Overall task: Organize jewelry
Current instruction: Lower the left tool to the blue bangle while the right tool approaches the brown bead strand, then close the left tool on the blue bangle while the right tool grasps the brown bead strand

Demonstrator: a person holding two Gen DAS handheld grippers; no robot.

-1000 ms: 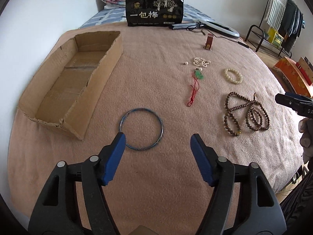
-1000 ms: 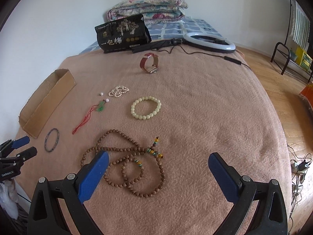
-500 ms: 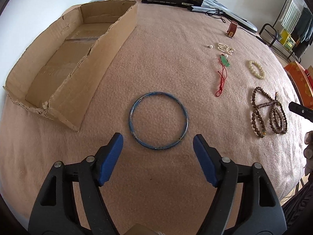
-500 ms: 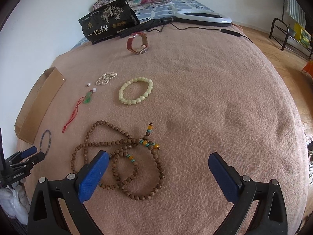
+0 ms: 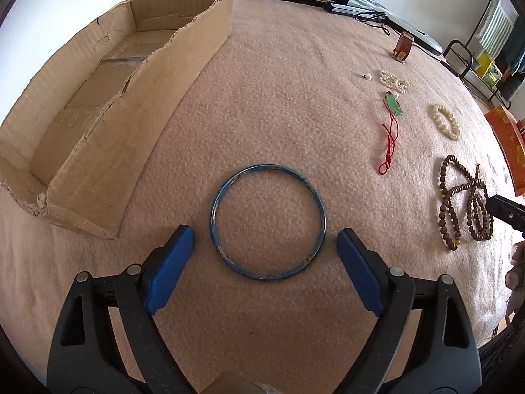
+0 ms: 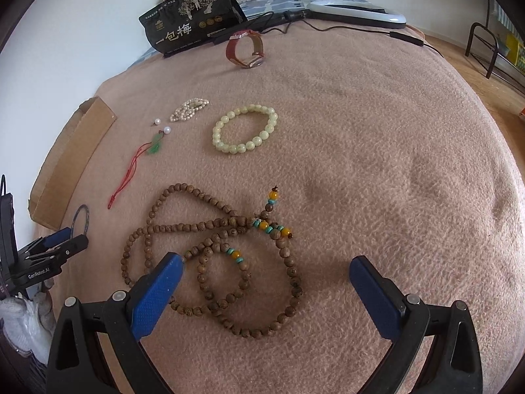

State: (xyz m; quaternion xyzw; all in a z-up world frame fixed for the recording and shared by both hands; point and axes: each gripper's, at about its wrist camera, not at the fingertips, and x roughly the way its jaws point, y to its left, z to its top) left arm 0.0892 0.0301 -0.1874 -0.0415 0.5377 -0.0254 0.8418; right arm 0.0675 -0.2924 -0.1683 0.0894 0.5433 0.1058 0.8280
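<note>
A blue bangle (image 5: pixel 216 211) lies flat on the pink blanket, its near half between the open jaws of my left gripper (image 5: pixel 265 236). An open cardboard box (image 5: pixel 108 105) lies to its left. My right gripper (image 6: pixel 265 266) is open over the long wooden bead necklace (image 6: pixel 210 226), its left fingertip (image 6: pixel 172 264) at the beads. A pale green bead bracelet (image 6: pixel 244 129), a jade pendant on red cord (image 6: pixel 154 142), a pearl strand (image 6: pixel 188 110), loose pearls (image 6: pixel 167 129) and a red-strap watch (image 6: pixel 244 49) lie beyond.
A black printed bag (image 6: pixel 190 23), a ring light (image 6: pixel 357 13) with cables and folded quilts sit at the far end of the bed. A metal rack (image 5: pixel 472 59) and an orange box (image 5: pixel 507 144) stand off the right side. The white wall runs along the left.
My left gripper has moved forward and down until its jaws straddle the near part of the blue bangle. My right gripper has moved closer to the wooden bead necklace.
</note>
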